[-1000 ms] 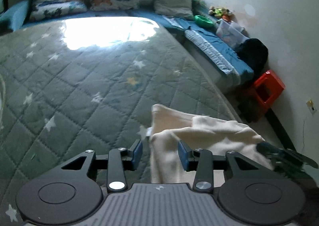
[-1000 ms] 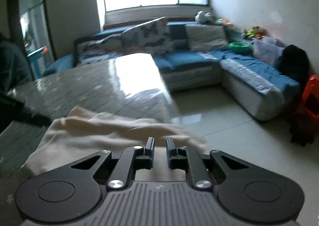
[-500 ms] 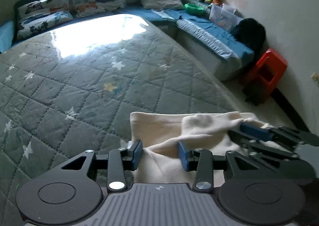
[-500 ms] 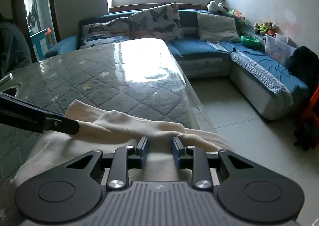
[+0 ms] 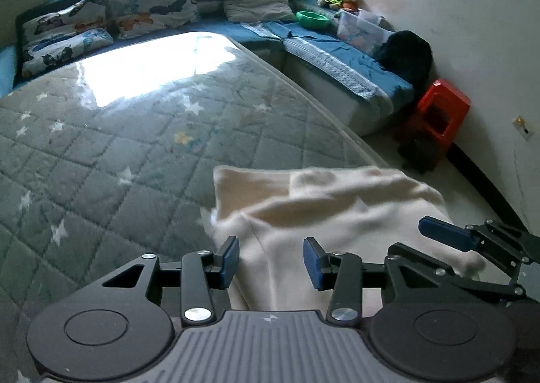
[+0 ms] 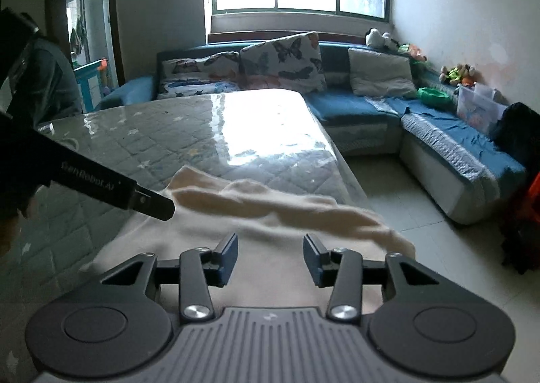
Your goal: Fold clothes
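Right hand-held gripper [image 6: 270,260] newly open, one cloth [image 6: 270,224].

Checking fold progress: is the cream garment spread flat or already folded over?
Partly folded: the cream garment shows one layer lying over another, with a rumpled ridge across it, on the quilted table.

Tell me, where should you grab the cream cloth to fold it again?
Probably the near edge of the cream cloth, coming from the front, low over the quilted mat. That edge lies right ahead of the open left tool and open right tool, while the far edge is bunched and droops off the table.
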`<state>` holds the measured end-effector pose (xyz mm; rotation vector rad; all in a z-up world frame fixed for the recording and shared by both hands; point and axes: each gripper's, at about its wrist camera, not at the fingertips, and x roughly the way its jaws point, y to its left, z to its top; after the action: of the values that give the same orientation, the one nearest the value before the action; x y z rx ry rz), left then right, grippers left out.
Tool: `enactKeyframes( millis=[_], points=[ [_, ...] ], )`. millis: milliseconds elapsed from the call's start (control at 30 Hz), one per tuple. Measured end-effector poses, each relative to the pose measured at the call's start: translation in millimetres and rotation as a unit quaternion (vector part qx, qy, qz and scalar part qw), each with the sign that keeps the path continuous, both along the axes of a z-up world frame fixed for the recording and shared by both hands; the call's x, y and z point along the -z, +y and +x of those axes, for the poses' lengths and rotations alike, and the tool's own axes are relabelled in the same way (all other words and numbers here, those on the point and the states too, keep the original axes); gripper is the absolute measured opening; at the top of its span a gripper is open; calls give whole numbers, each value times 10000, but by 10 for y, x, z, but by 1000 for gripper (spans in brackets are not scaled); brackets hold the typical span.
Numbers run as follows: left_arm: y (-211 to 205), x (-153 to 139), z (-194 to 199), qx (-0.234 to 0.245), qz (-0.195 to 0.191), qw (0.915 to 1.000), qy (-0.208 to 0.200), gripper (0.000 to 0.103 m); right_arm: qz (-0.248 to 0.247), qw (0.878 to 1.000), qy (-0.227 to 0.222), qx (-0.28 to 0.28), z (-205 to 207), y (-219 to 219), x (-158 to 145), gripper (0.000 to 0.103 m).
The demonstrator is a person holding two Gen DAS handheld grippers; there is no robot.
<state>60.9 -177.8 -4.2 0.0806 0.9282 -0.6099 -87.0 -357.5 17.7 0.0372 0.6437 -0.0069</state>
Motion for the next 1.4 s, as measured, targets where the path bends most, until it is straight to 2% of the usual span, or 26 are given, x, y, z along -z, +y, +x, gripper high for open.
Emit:
enactKeyframes(
  millis=[167, 300, 400, 567, 667, 900, 1000, 1100, 1200, 1233, 1267, 1333, 1400],
  points=[
    [-28, 96, -141, 152, 186, 9997, -108, 45, -139, 9997, 0, 215, -280, 23, 112, 46],
    [-47, 127, -185, 175, 284, 9992, -214, 47, -93, 9994, 17, 333, -355, -12, 171, 46],
    [-12, 102, -255, 204, 254, 9992, -232, 54, -175, 9989, -170, 407, -429, 10, 84, 47],
    [43, 72, -368, 255, 215, 9991, -254, 54, -66, 9975, -200, 671, -523, -65, 124, 47],
    [49, 126, -393, 260, 251, 9991, -208, 54, -62, 9976, -162, 671, -520, -81, 182, 47],
    [112, 128, -411, 141, 225, 9995, -181, 55, -18, 9978, -417, 523, -541, 13, 2, 47],
    [141, 143, -414, 64, 231, 9997, -110, 57, 26, 9984, -425, 360, -471, 77, 5, 47],
    [165, 120, -451, 38, 260, 9996, -133, 64, 4, 9996, -229, 163, -383, 160, 117, 47],
    [194, 91, -484, 9, 307, 9994, -187, 73, -113, 9997, -184, 129, -363, 222, 177, 54],
    [208, 80, -490, -6, 306, 9993, -204, 76, -114, 9996, -212, 151, -371, 231, 164, 64],
    [220, 69, -497, -22, 304, 9993, -218, 77, -80, 9995, -240, 164, -384, 233, 147, 69],
    [243, 48, -510, -57, 292, 9993, -239, 85, -34, 9995, -278, 154, -412, 244, 126, 71],
    [264, 36, -533, -73, 284, 9992, -255, 91, -100, 9994, -296, 140, -438, 267, 118, 79]
  ],
)
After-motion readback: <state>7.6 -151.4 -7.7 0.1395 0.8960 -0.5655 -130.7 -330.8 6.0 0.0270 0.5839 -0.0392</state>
